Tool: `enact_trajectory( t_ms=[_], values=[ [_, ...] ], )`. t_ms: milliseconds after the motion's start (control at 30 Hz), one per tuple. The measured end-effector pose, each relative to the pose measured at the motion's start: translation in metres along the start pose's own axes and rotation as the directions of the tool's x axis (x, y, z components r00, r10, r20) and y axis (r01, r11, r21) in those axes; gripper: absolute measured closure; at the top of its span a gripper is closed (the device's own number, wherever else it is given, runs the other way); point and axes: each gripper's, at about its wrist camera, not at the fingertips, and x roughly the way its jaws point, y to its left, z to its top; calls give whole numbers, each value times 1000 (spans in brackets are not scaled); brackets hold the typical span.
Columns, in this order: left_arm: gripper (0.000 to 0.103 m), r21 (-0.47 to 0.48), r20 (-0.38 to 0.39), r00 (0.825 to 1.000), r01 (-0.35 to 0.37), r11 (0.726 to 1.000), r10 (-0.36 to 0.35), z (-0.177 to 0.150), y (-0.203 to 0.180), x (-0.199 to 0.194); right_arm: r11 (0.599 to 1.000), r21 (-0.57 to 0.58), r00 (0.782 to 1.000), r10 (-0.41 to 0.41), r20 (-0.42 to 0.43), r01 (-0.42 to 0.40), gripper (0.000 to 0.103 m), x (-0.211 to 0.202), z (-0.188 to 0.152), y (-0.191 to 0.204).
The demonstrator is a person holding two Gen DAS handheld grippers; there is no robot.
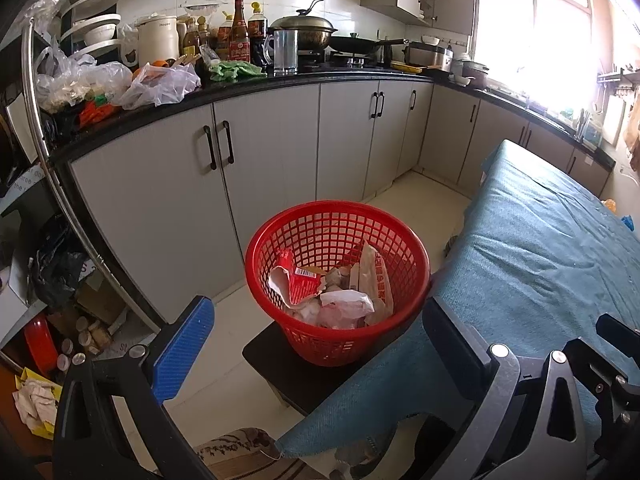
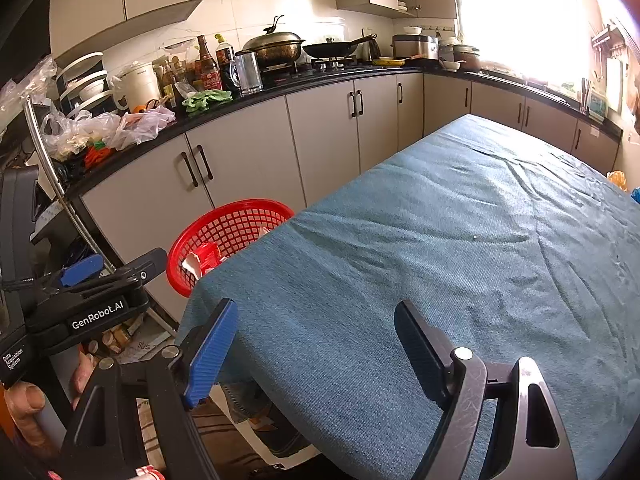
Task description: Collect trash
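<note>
A red mesh basket stands on a dark stool beside the table. It holds crumpled paper, a red wrapper and a brown paper bag. My left gripper is open and empty, just in front of the basket. The basket also shows in the right wrist view, partly hidden by the table's corner. My right gripper is open and empty over the near end of the teal tablecloth. The left gripper body shows at the left of the right wrist view.
Grey kitchen cabinets with a black counter run behind, crowded with plastic bags, bottles, a wok and a green cloth. A metal rail and floor clutter lie left. A small orange item sits at the table's right edge.
</note>
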Motion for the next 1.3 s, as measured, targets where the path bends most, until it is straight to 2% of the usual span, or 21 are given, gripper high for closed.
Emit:
enact_trajectory(
  t_ms=[867,1300],
  values=[
    [0,-14,-31,1000,-6,1000,5,-3,6,11,1000,1,1000,0,-13,0,18,6,-2,4],
    [0,-26,-53,998,-19,999,18,-7,13,13,999,-5,999,-45,-8,45,18,13,-1,9]
  ],
)
